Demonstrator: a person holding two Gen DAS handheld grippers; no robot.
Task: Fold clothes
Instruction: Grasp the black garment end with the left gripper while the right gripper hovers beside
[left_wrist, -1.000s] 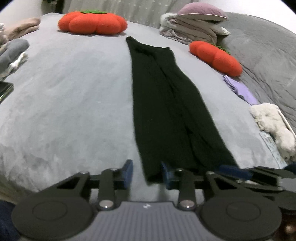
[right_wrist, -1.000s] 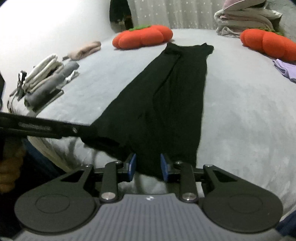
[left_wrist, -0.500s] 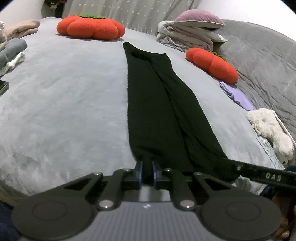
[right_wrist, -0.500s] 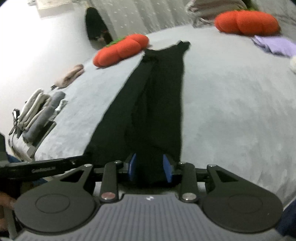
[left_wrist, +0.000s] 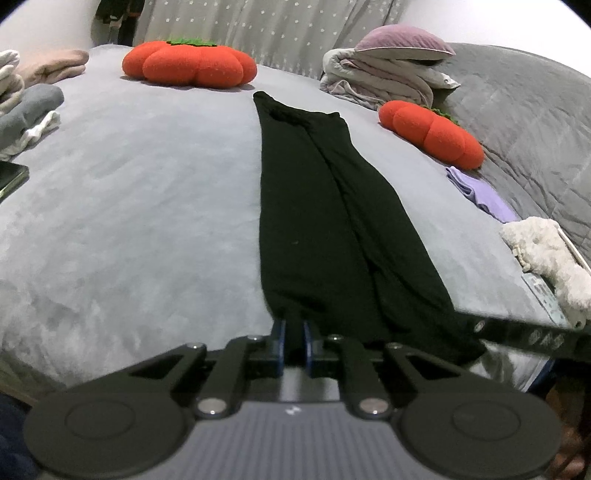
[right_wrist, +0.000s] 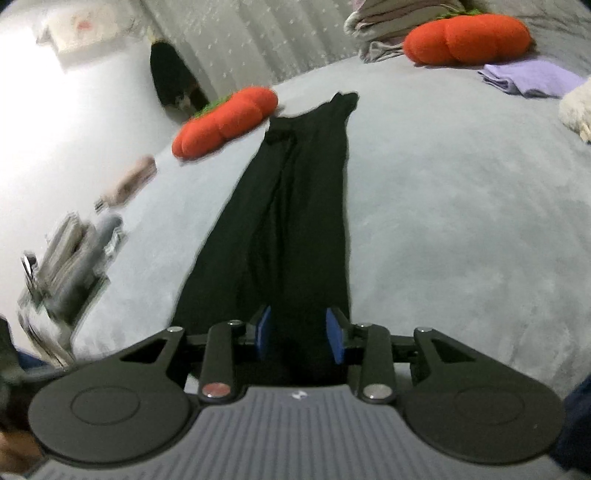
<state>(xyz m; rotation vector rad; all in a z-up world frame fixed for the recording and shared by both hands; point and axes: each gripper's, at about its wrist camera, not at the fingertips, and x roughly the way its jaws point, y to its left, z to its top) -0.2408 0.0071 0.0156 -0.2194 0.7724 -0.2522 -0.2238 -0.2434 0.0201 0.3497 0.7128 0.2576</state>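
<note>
Black garment (left_wrist: 314, 206) lies long and flat down bed (left_wrist: 129, 192) middle, hem at near edge. Left tongs (left_wrist: 293, 341) pinched tight on hem corner. Right tongs (right_wrist: 299, 332) gaping, astride cloth, gripping nothing. Clamp right corner level with left before lifting; raise both evenly.

Motion blur smears the folded stack (right_wrist: 70, 258) at the right wrist view's left edge.

The long black garment (left_wrist: 317, 206) lay flat, stretched lengthwise along the grey bed (left_wrist: 140, 192), folded narrow.
</note>
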